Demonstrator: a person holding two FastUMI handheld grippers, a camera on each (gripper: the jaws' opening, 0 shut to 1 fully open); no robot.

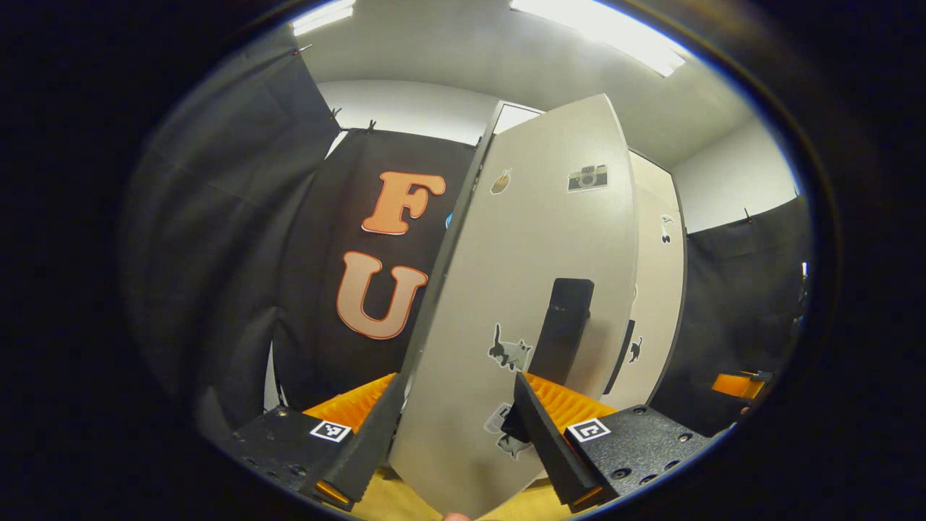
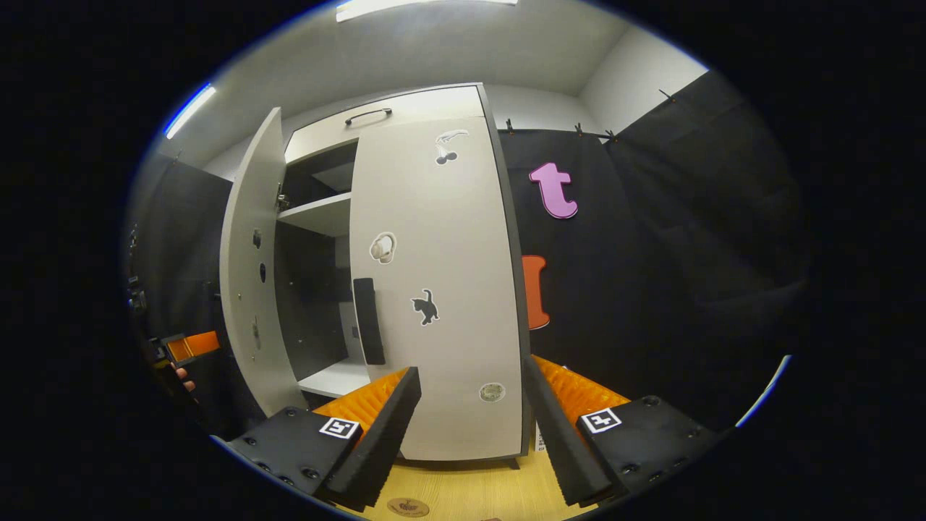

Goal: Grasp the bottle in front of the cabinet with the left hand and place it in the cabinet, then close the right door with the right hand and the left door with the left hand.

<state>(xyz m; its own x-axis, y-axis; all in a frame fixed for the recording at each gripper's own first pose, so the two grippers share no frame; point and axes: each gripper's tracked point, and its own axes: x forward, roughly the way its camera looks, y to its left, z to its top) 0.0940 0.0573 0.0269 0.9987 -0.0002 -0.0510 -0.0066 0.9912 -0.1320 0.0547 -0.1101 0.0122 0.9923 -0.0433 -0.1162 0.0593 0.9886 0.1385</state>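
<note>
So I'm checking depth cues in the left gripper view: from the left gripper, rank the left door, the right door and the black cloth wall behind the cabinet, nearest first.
1. Left door: nearest, its lower edge between the fingers of the open left gripper, centre.
2. Right door: farther, behind the left door's right edge.
3. Black cloth wall: farthest, at left behind the cabinet.

Pale cabinet (image 2: 405, 108), right door (image 2: 441, 289) shut, left door (image 2: 249, 268) ajar, both stickered, dark handles

Left door ajar, left gripper at its lower edge

Left gripper (image 1: 457, 427) jaws spread either side of the left door (image 1: 532, 289); dark handle (image 1: 564, 329) above; right door (image 1: 655, 289) behind, shut.
</note>
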